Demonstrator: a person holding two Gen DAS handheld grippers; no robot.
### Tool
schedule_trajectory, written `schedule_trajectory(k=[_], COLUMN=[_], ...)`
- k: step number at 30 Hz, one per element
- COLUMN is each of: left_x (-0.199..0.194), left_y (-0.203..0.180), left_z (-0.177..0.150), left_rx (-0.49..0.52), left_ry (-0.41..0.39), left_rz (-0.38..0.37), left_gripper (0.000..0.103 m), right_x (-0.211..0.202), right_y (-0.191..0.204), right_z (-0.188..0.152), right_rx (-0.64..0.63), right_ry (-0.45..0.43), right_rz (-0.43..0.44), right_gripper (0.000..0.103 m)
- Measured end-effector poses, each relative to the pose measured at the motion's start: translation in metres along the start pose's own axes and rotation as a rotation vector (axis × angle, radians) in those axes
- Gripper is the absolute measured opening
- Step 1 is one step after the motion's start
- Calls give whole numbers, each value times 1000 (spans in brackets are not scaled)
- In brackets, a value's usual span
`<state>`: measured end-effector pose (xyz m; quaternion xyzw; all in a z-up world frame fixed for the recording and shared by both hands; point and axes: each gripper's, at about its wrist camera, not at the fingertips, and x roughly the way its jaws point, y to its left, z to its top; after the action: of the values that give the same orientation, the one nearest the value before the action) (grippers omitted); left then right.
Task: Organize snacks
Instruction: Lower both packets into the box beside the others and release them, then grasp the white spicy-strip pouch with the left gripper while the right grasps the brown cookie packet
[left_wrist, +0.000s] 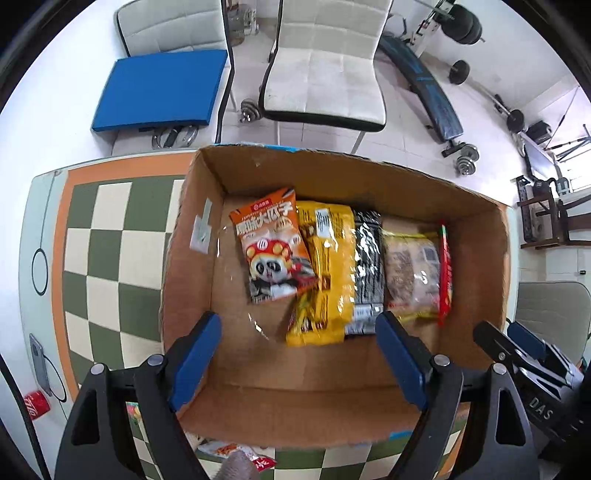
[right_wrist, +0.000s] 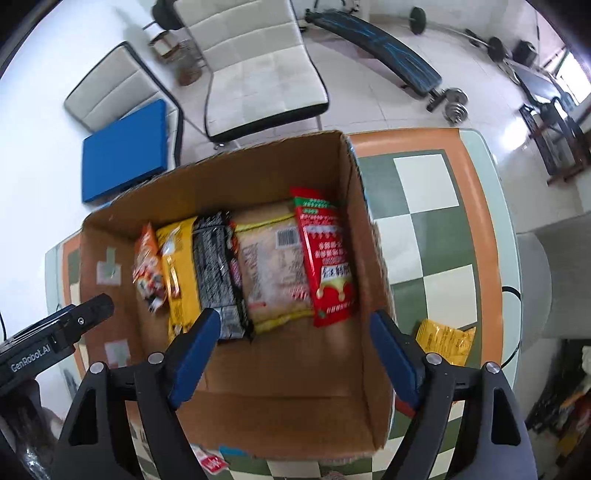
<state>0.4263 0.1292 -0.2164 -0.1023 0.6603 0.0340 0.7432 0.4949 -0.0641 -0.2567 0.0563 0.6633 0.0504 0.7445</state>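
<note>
An open cardboard box (left_wrist: 192, 266) (right_wrist: 369, 236) stands on the checkered table. Inside lie several snack packs side by side: an orange panda pack (left_wrist: 271, 245) (right_wrist: 147, 266), a yellow pack (left_wrist: 325, 273) (right_wrist: 179, 273), a black-and-white pack (left_wrist: 367, 266) (right_wrist: 218, 273), a clear beige pack (left_wrist: 410, 273) (right_wrist: 273, 266) and a red pack (left_wrist: 445, 273) (right_wrist: 327, 258). My left gripper (left_wrist: 299, 354) is open and empty above the box's near part. My right gripper (right_wrist: 295, 354) is open and empty above the box too. A yellow pack (right_wrist: 445, 339) lies on the table right of the box.
Loose snack packs (left_wrist: 236, 454) (right_wrist: 210, 459) peek out at the table's near edge under the box. A phone (left_wrist: 38, 363) and a red cola can (left_wrist: 36, 405) lie at the table's left. White chairs (left_wrist: 325, 66), a blue cushion (left_wrist: 162, 88) and weights stand beyond the table.
</note>
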Motion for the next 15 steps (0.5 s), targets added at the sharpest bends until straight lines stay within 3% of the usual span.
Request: schedule_trajectory(k=[12,15], left_x=[-52,-61], left_y=[9,17], left_z=[-76,-105], left_rx=[-19,-38], left_ry=[-132,-158], left_rz=[-31,-2], left_gripper=[90,90], right_x=[-55,-63], right_y=[8,4], right_z=[-68,-92], right_rx=[-92,-85], right_ry=[-128,-137], right_rz=[43,72], right_gripper=[94,95])
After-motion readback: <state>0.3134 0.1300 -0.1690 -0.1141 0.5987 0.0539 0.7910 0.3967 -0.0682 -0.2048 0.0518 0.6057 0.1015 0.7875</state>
